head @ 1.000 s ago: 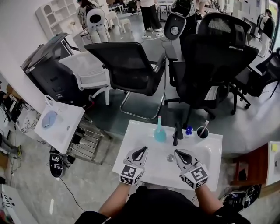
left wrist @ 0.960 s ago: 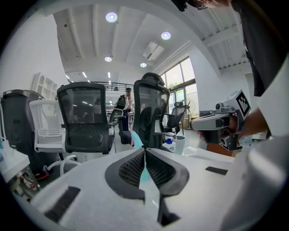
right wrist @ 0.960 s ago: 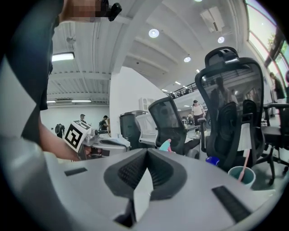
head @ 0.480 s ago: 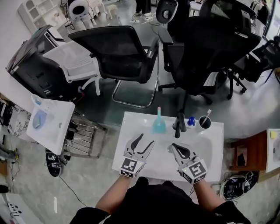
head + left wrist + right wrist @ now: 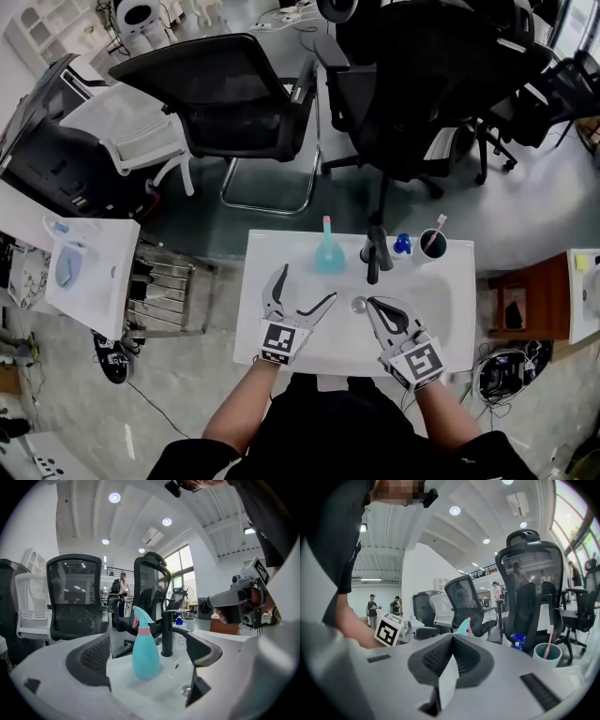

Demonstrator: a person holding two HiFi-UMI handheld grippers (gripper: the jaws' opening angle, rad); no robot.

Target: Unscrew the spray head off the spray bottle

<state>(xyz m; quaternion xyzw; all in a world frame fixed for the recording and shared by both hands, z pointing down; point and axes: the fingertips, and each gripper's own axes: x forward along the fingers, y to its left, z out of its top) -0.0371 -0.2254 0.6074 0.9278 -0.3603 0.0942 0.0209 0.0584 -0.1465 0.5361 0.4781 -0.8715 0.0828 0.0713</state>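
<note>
A white sink [image 5: 450, 328] fills the lower middle of the head view, with black office chairs [image 5: 234, 94] on the floor behind it. The spray bottle [image 5: 327, 255] stands at the back edge of the sink, just left of the black faucet [image 5: 374, 258] and apart from it. The bottle is teal and upright, so its long axis runs straight up and down. Its wide base rests on the sink's surface and its spray head [image 5: 142, 616] is at the top, above a pink collar. In the left gripper view the pink trigger sits on the left side of the head.

The left gripper [image 5: 307, 281] is held above the front left of the sink and points toward the bottle. Its jaws have just been opening and now stand spread wide in a broad V. Nothing is between the pads. The bottle shows through the gap in the left gripper view, but it stands farther ahead, untouched.

The right gripper [image 5: 372, 305] is held over the basin with its tip close to the round metal drain [image 5: 359, 304]. Its jaws are pressed together, with nothing caught between them.

A small blue bottle [image 5: 403, 244] and a cup [image 5: 432, 244] holding a toothbrush stand right of the faucet.
</note>
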